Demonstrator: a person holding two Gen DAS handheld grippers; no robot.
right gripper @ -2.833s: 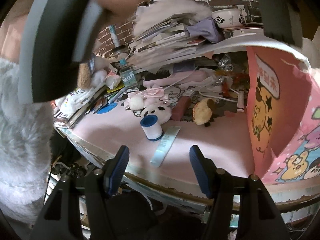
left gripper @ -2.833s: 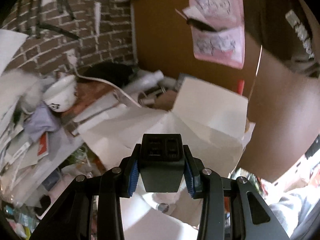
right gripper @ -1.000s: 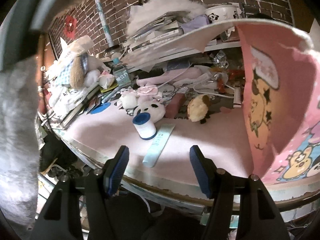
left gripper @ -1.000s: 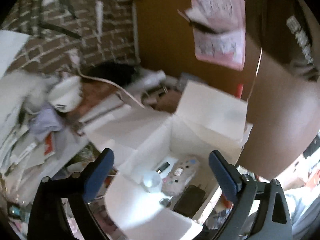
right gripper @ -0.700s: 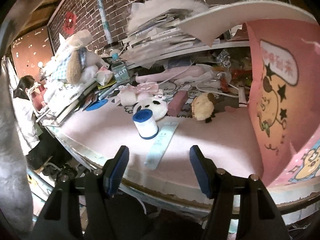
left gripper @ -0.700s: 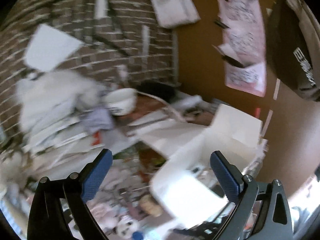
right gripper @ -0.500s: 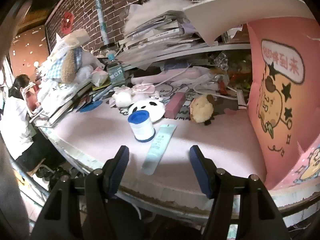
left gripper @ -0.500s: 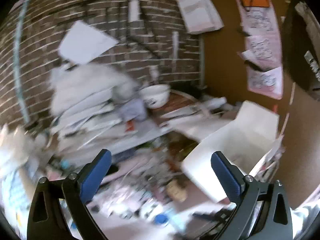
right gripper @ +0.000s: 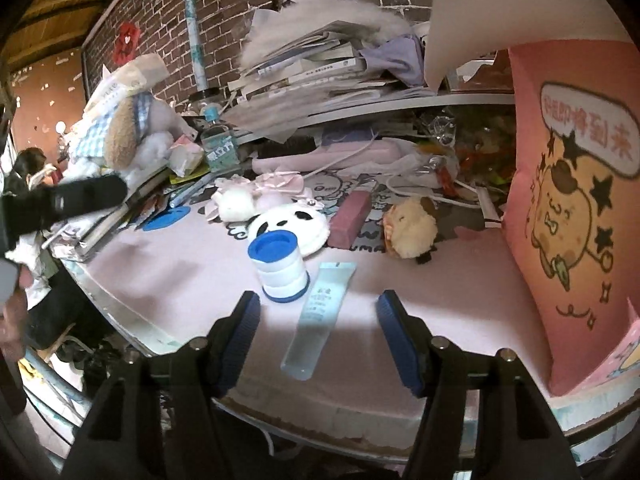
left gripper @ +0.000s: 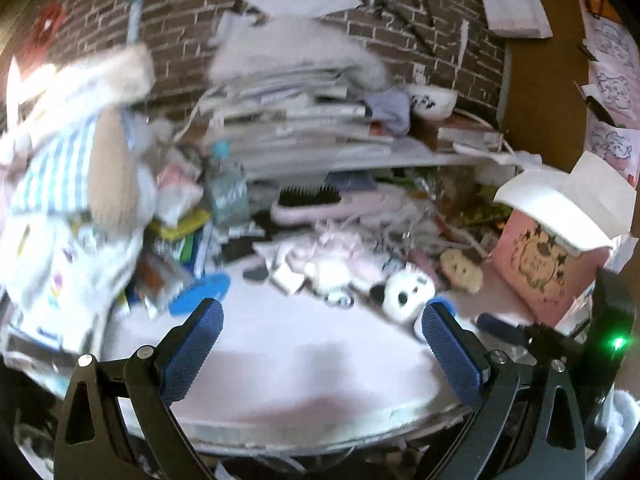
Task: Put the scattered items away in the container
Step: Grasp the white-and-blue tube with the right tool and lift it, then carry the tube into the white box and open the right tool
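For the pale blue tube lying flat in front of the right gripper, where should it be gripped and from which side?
Judging from the right wrist view, grip the pale blue tube across its narrow width near mid-length, coming down from above. It lies flat on the pink mat with its long axis running away from the open right gripper, so the sides are the exposed faces. Stay toward the near half; the blue-capped jar stands close beside its far end.

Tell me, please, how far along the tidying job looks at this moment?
Partly done at most: the pink box stands open, its contents unseen. Nothing is in hand; the left gripper and right gripper are open and empty. Left on the mat: blue-capped jar, tube, panda pouch, round plush.
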